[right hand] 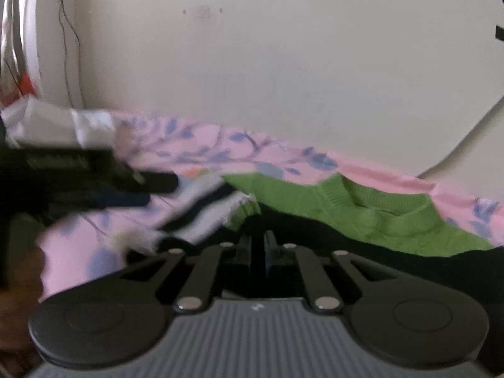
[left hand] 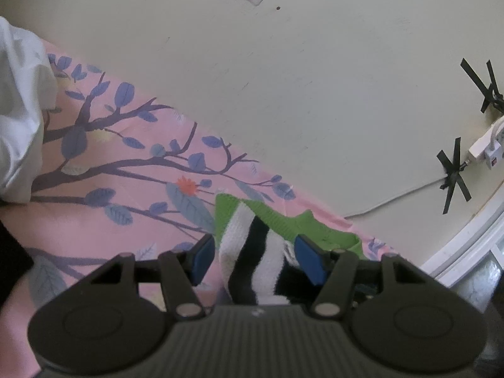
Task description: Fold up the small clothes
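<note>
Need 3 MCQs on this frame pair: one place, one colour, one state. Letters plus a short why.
1. Where does the striped sleeve lie?
A. between the left gripper's fingers
B. on the white cloth
C. against the wall

2. What colour is the sweater's collar?
A. pink
B. green
C. blue

3. How does the right gripper stand?
A. wide open
C. shut on the sleeve
B. shut, nothing seen between its fingers

Key: 1 A, the black-and-white sleeve runs between the blue pads in the left wrist view. 2 B, the ribbed neckline is green on the pink floral sheet. 3 B, the fingers meet in the right wrist view.
</note>
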Action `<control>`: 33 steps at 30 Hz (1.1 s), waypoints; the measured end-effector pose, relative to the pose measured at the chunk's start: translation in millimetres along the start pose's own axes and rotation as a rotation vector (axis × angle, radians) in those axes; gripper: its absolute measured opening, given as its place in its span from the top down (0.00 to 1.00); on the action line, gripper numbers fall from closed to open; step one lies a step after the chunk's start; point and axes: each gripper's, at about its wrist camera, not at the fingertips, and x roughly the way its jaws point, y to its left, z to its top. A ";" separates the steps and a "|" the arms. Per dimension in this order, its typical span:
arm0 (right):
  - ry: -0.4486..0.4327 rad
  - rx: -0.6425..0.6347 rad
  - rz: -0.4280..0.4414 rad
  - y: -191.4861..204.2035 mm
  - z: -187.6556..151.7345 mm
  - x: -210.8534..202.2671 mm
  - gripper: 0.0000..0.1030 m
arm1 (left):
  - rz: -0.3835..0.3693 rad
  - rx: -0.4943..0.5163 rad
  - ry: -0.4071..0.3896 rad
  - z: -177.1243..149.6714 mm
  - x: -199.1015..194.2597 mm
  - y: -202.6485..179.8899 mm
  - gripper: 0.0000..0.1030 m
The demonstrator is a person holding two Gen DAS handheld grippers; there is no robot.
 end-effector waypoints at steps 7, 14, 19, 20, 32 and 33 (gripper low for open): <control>0.056 0.053 0.087 -23.0 -14.0 -21.3 0.86 | -0.049 0.003 0.013 -1.1 -0.5 -0.7 0.44; 0.025 0.429 -0.223 -162.9 -26.0 -50.4 0.80 | -0.135 0.213 0.024 -19.1 -3.1 -42.1 0.44; -0.025 0.735 -0.370 -245.3 -61.2 -56.9 1.00 | 0.012 0.306 0.131 -28.8 25.0 -53.6 0.48; -0.037 0.782 -0.351 -246.3 -64.0 -61.6 1.00 | 0.013 0.285 0.122 -26.9 25.5 -50.7 0.47; -0.163 0.584 -0.174 -133.6 -101.5 -158.3 0.53 | 0.030 0.281 0.112 -26.9 25.2 -47.7 0.47; -0.161 0.571 -0.174 -128.5 -105.6 -161.7 0.53 | 0.035 0.286 0.111 -27.2 26.4 -48.9 0.47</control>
